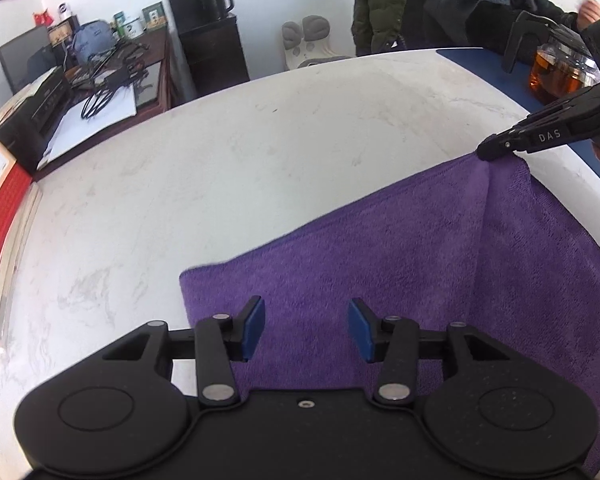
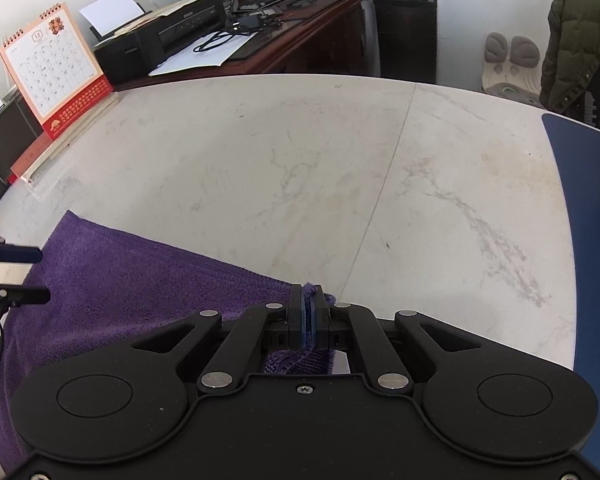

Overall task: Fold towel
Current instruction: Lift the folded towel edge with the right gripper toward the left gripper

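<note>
A purple towel [image 1: 380,256] lies on the white marble table [image 1: 220,168]. My left gripper [image 1: 306,328] is open, its blue pads [image 1: 256,328] apart just above the towel's near left part. My right gripper [image 2: 308,312] is shut on the towel's far right corner, which shows between its pads in the right wrist view; the towel [image 2: 120,280] spreads to the left there. In the left wrist view the right gripper [image 1: 496,148] pinches that corner, raised a little. The left gripper's fingers [image 2: 20,276] show at the left edge of the right wrist view.
A blue mat [image 2: 588,208] lies at the table's right side with a glass teapot [image 1: 560,72] on it. A desk calendar [image 2: 56,72] stands at the table's left edge. A person in a dark coat [image 1: 480,0] sits behind. A cluttered desk [image 2: 240,36] stands beyond.
</note>
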Action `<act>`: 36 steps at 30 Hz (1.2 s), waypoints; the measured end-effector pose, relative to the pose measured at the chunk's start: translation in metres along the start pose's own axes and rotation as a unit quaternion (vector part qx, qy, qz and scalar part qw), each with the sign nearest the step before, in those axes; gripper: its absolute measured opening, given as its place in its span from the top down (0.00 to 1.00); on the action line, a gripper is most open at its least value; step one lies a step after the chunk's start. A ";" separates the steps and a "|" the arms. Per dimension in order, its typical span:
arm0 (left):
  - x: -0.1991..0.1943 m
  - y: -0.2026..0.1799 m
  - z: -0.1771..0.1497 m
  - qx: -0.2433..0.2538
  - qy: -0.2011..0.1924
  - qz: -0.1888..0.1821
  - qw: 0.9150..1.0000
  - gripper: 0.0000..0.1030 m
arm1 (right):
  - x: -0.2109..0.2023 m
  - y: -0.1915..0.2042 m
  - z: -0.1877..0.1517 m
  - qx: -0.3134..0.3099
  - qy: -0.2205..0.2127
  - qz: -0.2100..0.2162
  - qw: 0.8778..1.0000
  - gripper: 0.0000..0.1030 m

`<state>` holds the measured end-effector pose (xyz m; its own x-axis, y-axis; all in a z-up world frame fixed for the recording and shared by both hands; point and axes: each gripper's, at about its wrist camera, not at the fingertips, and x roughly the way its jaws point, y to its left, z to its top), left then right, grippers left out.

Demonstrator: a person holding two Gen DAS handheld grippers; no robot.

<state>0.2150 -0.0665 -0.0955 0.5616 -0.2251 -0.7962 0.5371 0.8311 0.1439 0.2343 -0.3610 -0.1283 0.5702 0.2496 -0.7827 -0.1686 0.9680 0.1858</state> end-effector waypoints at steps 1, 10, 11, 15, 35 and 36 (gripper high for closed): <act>0.004 -0.001 0.005 0.009 -0.004 0.003 1.000 0.58 | 0.000 0.000 0.000 0.000 0.000 0.000 1.000 0.98; 0.027 0.004 0.017 0.028 -0.004 0.014 0.999 0.58 | -0.002 0.002 0.002 -0.020 0.000 -0.013 1.000 0.98; 0.030 0.004 0.018 0.029 -0.003 0.015 0.999 0.58 | -0.002 0.003 0.002 -0.022 -0.001 -0.015 1.000 0.98; 0.040 0.007 0.022 0.034 -0.001 0.019 0.999 0.58 | -0.003 0.005 0.001 -0.037 -0.004 -0.029 0.999 0.96; -0.021 -0.019 0.030 0.031 -0.065 0.009 0.997 0.58 | -0.067 -0.016 -0.021 -0.031 -0.048 -0.090 0.994 0.79; -0.031 -0.031 0.028 0.039 -0.069 -0.017 0.997 0.58 | -0.074 -0.013 -0.026 -0.037 -0.051 -0.080 0.995 0.79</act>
<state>0.1989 -0.0997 -0.0589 0.6210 -0.3253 -0.7131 0.6018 0.7808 0.1679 0.1734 -0.3929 -0.0881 0.6725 0.0979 -0.7336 -0.1259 0.9919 0.0169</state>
